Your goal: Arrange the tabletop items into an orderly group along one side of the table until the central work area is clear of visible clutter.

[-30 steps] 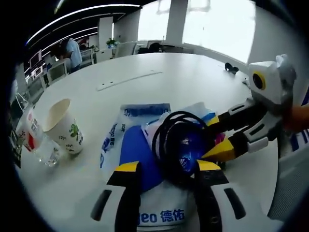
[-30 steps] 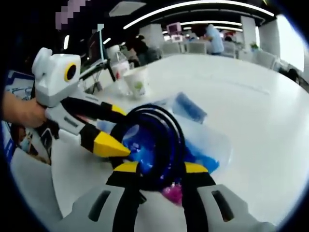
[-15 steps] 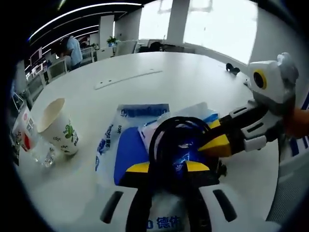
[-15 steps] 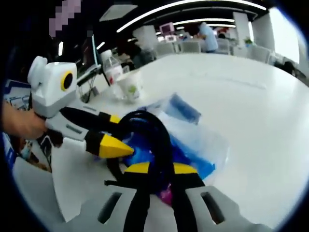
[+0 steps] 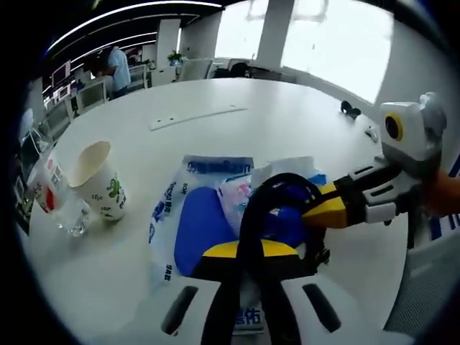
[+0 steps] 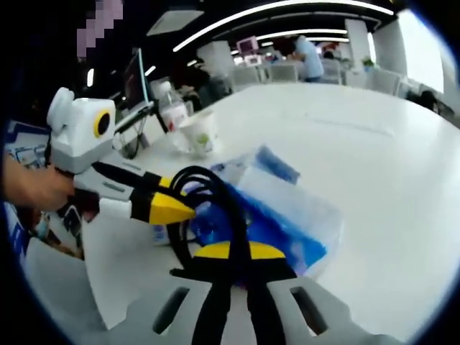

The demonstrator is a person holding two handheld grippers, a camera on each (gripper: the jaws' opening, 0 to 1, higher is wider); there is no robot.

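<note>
Both tools are clenched on the black cable loop over the blue-and-white packets mid-worktop, left tool and right tool alike, so opposing pulls could slip the coil free or drag the packets along.

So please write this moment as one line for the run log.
left gripper: shut on black cable | right gripper: shut on black cable | blue packets: under cable | paper cup: upright beside bottle
</note>
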